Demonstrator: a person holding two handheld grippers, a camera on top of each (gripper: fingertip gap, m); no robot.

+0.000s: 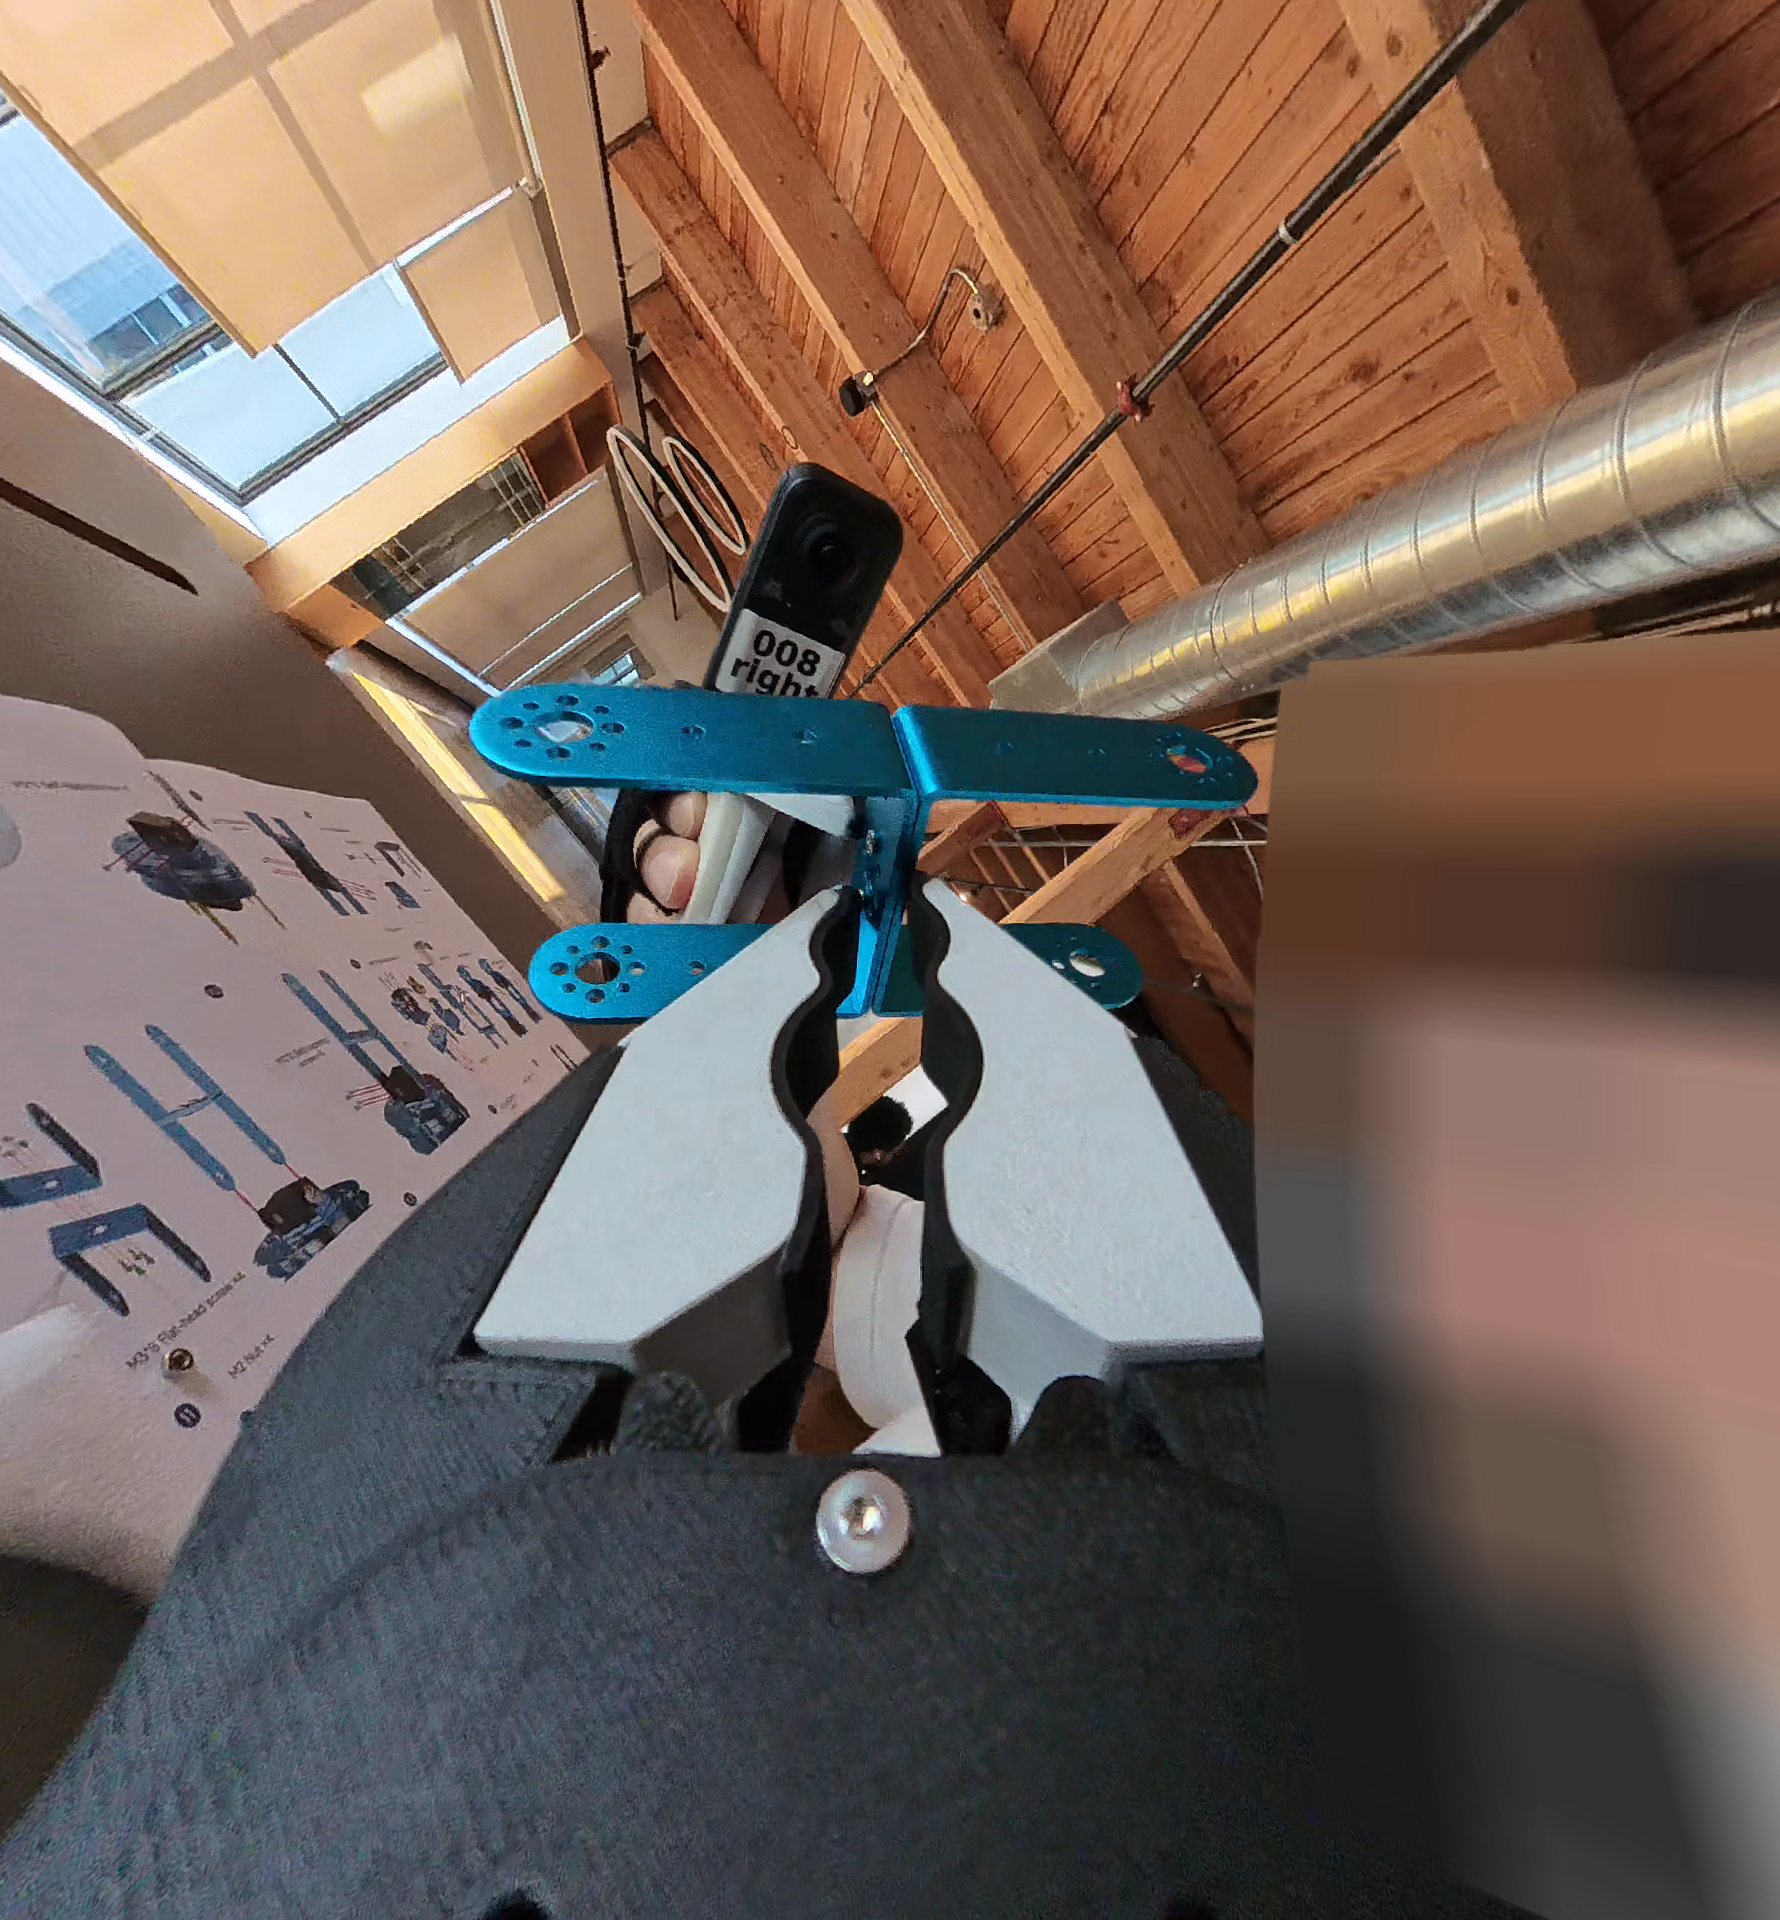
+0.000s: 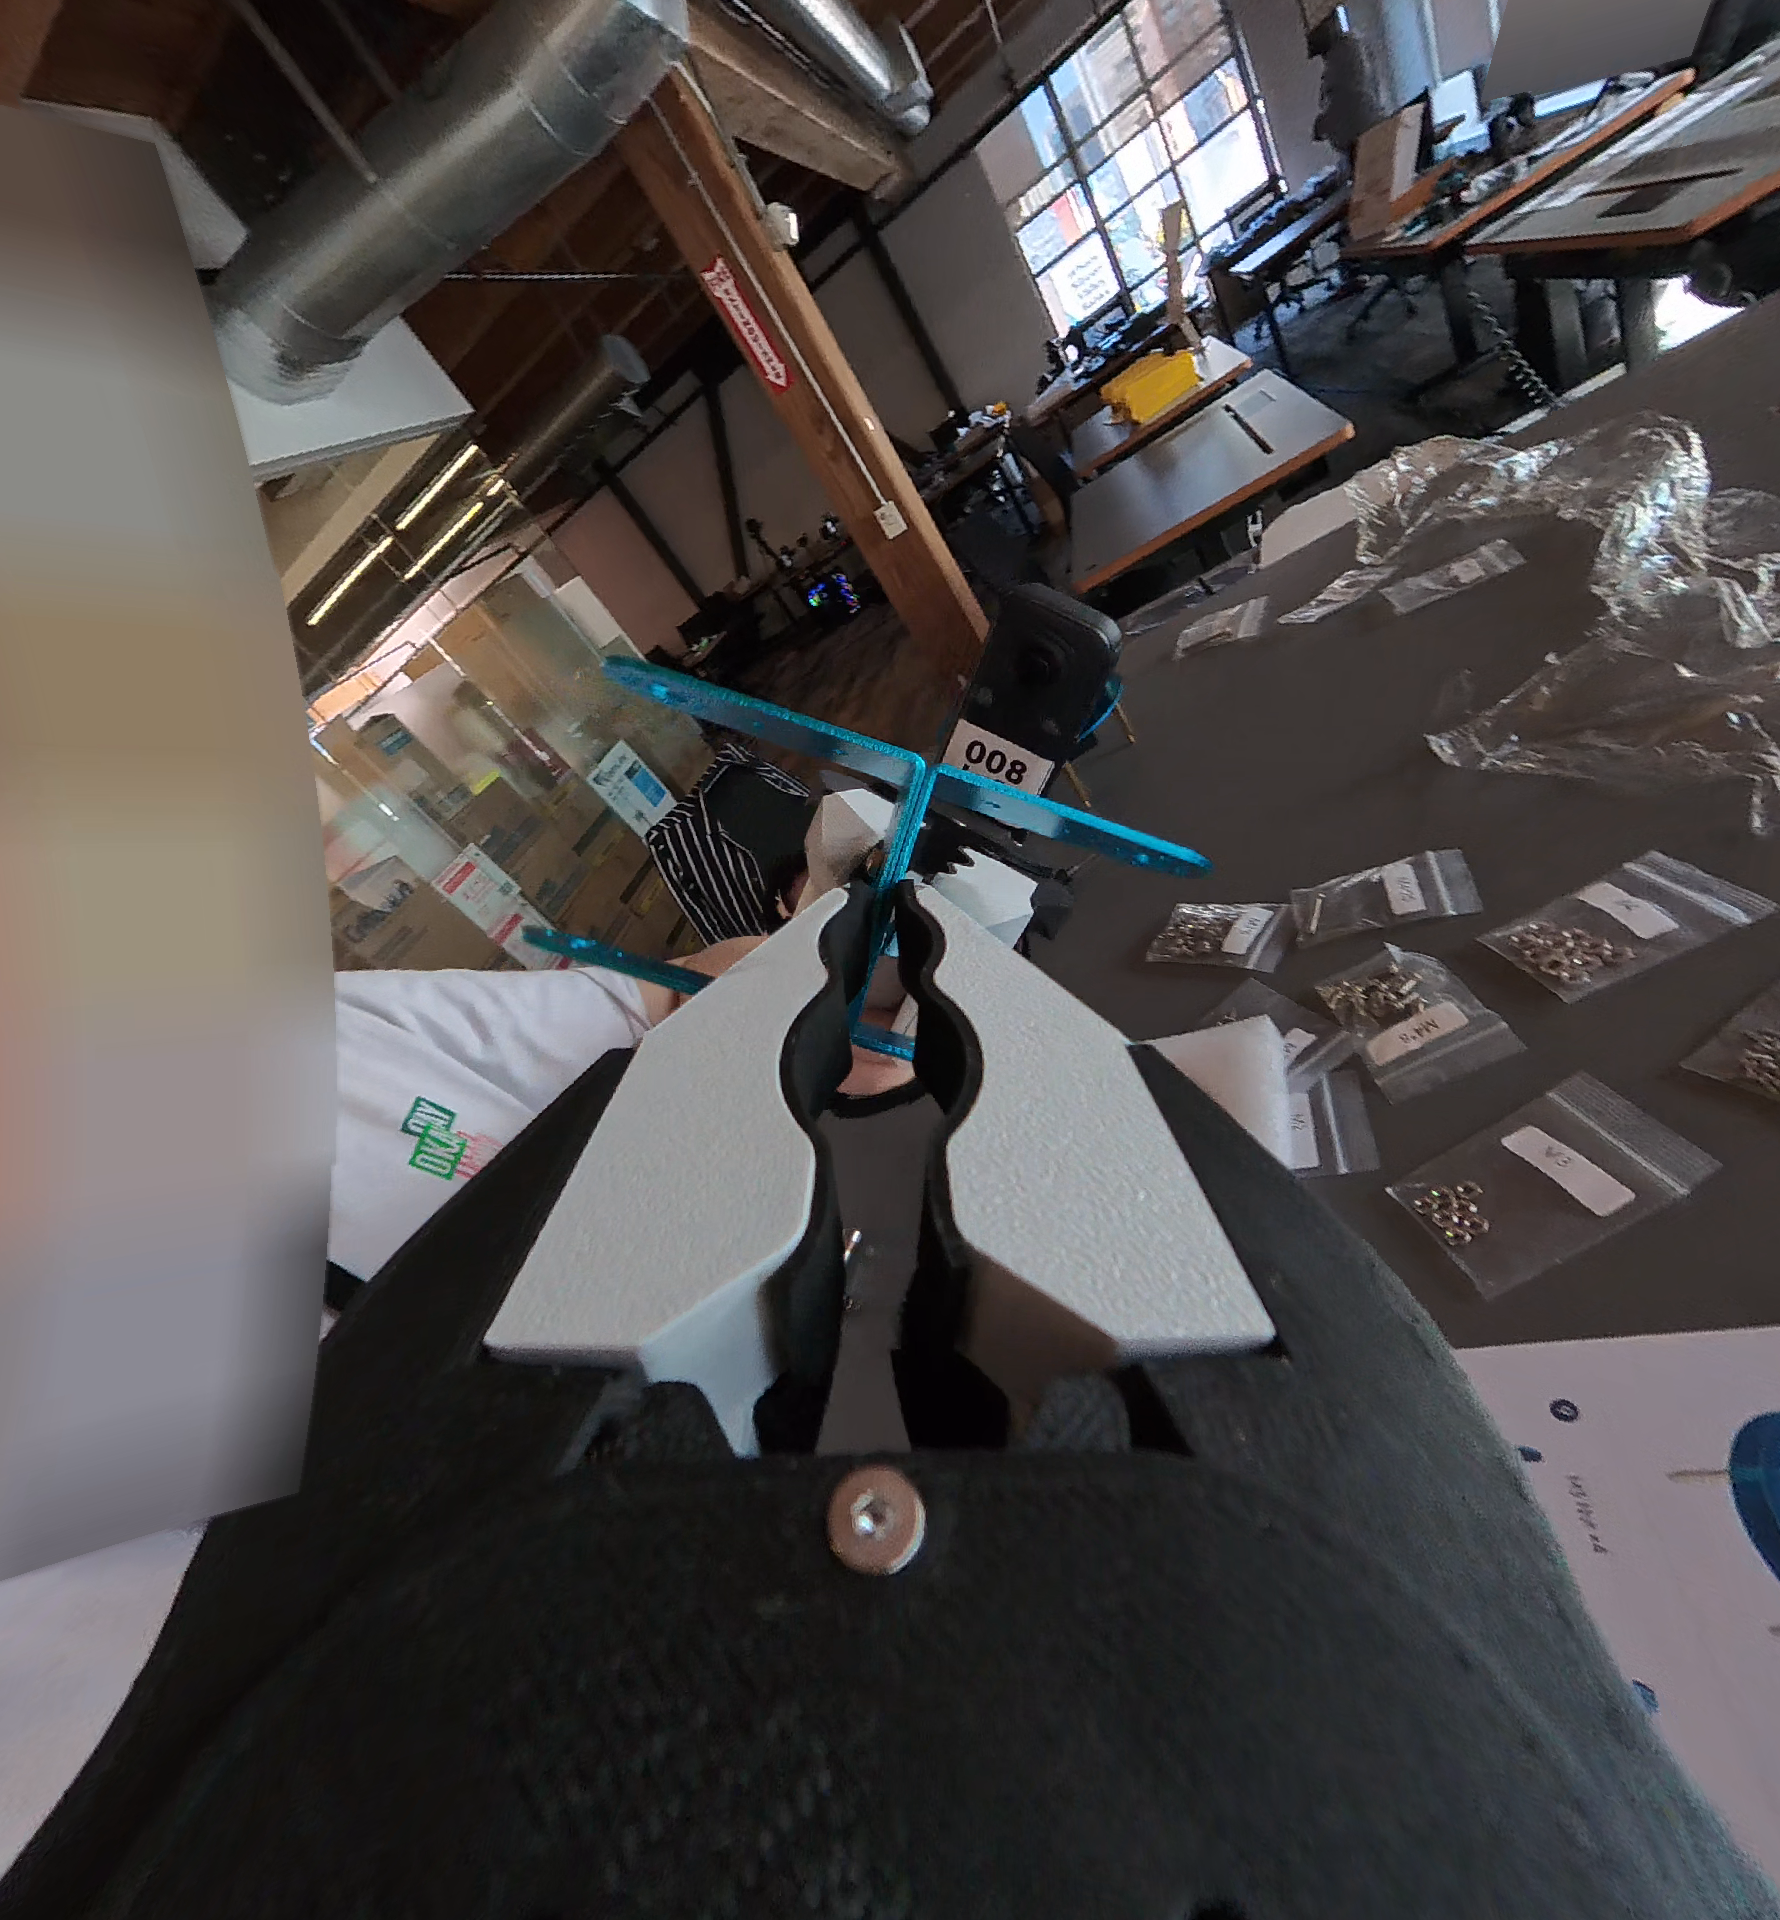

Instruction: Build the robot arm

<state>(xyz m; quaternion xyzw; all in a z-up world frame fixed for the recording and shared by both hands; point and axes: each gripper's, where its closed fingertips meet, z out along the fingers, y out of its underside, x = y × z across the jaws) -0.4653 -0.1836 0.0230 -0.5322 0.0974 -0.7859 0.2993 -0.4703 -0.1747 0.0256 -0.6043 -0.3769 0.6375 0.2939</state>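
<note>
A blue metal bracket assembly [image 1: 699, 743], two U-shaped pieces set back to back with perforated arms, is held up in the air between both grippers. My left gripper [image 1: 881, 899] is shut on its central web from below. In the right wrist view the same bracket [image 2: 761, 727] shows edge-on, and my right gripper [image 2: 881, 894] is shut on its thin middle plate. Each view shows the other gripper's black camera beyond the bracket, in the left wrist view [image 1: 813, 582] and in the right wrist view [image 2: 1047, 665]. A hand's fingers [image 1: 668, 862] grip a white handle behind the bracket.
A printed assembly sheet [image 1: 190, 1039] lies at the left and shows at the right view's lower corner [image 2: 1644, 1507]. On the dark table [image 2: 1385, 748] lie several small bags of screws [image 2: 1551, 1184] and crumpled clear plastic [image 2: 1644, 582]. A white-sleeved arm [image 2: 470, 1039] is at the left. Both grippers' tips are close together, under 4 cm apart.
</note>
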